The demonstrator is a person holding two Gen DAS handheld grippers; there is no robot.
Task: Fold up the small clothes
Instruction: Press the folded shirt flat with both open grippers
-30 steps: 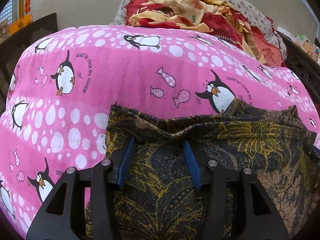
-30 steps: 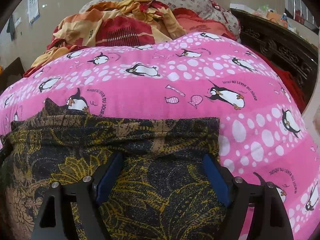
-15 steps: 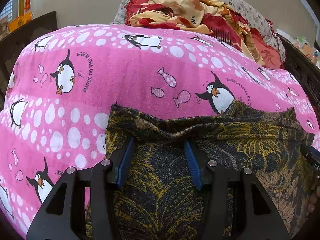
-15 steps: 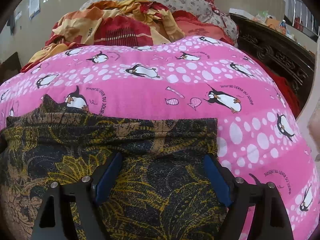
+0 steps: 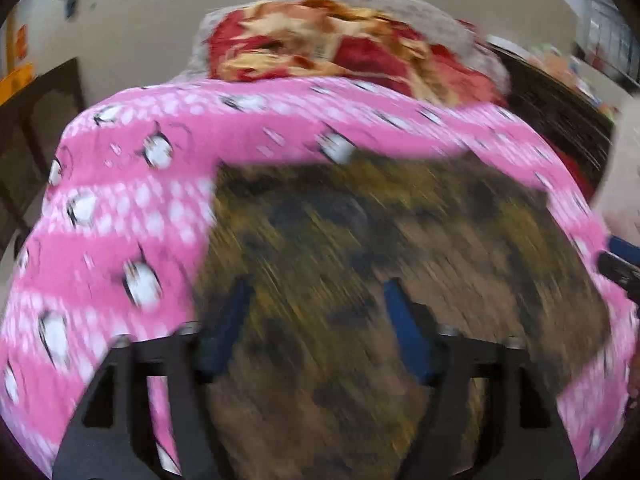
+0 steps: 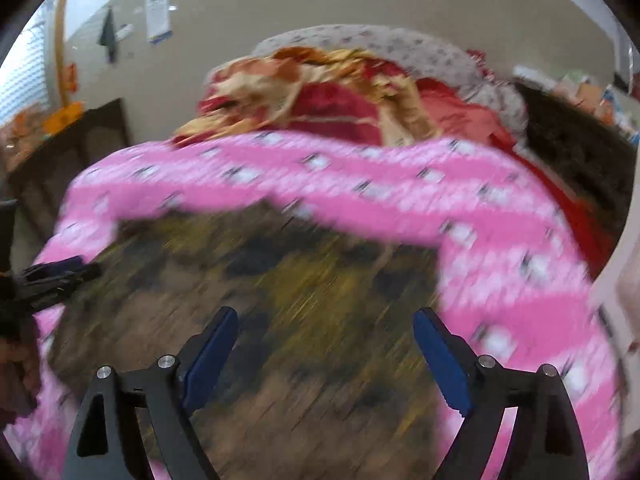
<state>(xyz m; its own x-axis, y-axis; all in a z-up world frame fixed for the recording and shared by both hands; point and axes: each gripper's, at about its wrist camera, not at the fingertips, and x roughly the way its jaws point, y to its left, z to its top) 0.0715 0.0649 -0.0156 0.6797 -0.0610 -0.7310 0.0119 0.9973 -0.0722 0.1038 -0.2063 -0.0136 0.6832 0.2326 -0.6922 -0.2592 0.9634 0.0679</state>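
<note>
Dark, yellow-patterned fabric garment (image 5: 380,264) lies released beneath your opening left gripper (image 5: 316,320) and right gripper (image 6: 324,344), so regrip its edge for another fold.

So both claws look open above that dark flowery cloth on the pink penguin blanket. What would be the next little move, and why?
Probably bring both grippers back down to an edge of the dark garment for another fold. The left gripper and right gripper are opening, with nothing pinched between them, and the garment lies on the pink blanket. Blur hides the exact edges.
</note>
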